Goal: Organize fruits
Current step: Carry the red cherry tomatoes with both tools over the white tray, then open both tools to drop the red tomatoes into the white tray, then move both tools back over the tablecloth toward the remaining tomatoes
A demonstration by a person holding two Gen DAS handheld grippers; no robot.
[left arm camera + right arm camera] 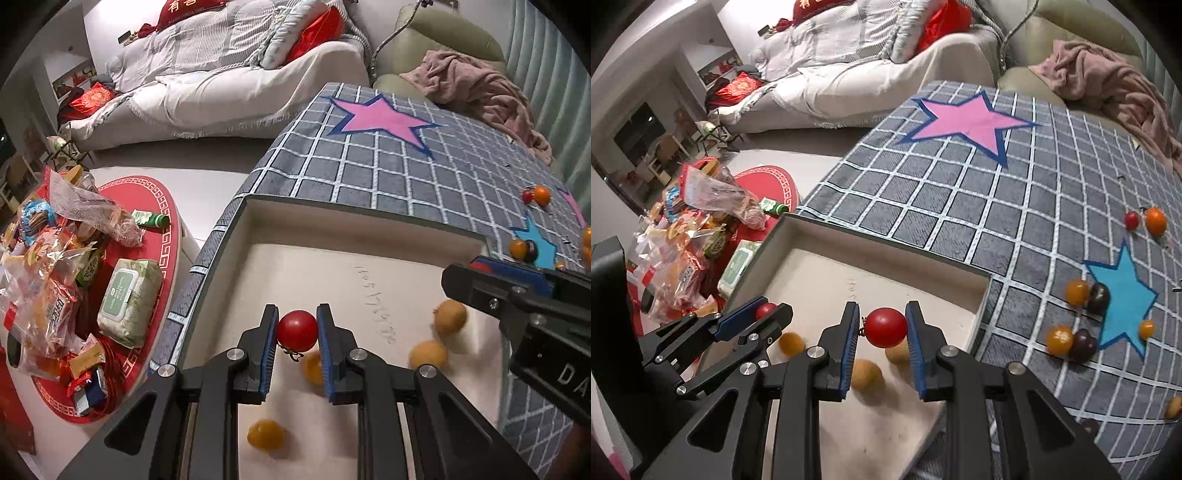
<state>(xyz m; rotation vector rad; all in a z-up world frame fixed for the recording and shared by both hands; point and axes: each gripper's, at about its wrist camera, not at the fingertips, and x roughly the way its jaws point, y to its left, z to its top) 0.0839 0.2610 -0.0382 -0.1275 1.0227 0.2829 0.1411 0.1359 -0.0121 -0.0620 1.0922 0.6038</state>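
Only the right wrist view shows dark fruits (1097, 297).

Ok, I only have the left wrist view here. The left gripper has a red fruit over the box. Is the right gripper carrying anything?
Observer: Yes. The right gripper is shut on its own red fruit, over the white box.
Operator: And the rug? I see one orange-and-dark pair by the blue star.
Observer: There is a second pair nearer the camera, beside the blue star: an orange fruit against a dark purple one.
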